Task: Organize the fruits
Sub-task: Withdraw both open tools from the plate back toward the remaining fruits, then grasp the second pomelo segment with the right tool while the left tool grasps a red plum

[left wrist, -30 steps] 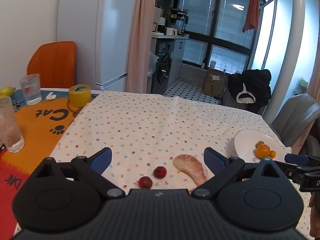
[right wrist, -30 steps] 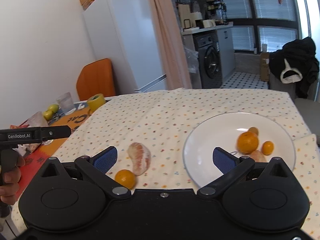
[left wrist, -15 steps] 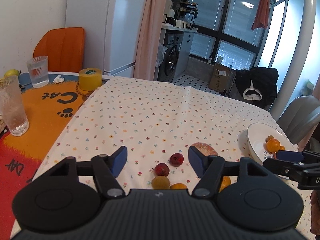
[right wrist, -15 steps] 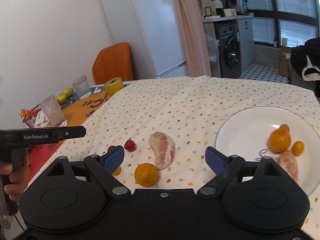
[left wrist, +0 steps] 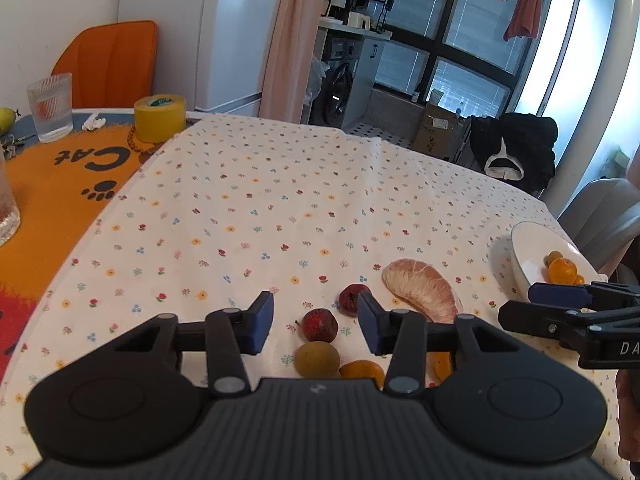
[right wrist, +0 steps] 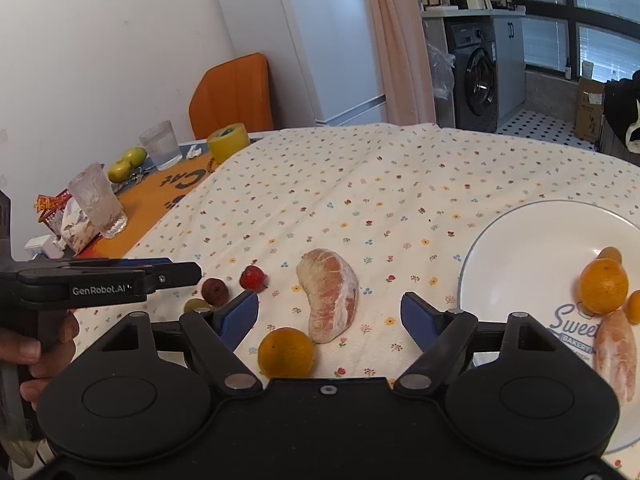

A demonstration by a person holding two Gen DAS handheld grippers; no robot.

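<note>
Red berries (left wrist: 319, 324) sit between my left tool (left wrist: 316, 326), which is partly open and empty. My right tool (right wrist: 329, 314) gapes wide over the pomelo segment (right wrist: 330, 295) near the plate (right wrist: 520, 248).

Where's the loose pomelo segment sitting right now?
In the right wrist view the pomelo segment lies on the floral tablecloth, between the white plate on its right and the red berries on its left, just beyond a loose orange.

The right edge of the right wrist view cuts off the white plate (right wrist: 520, 264). In the left wrist view, the left hand-held gripper (left wrist: 316, 322) covers most of an orange (left wrist: 362, 372) beside the green fruit (left wrist: 317, 358), and its right finger (left wrist: 370, 326) overlaps one dark red fruit (left wrist: 350, 298). The tall glass (left wrist: 6, 208) is cropped at the left edge.
</note>
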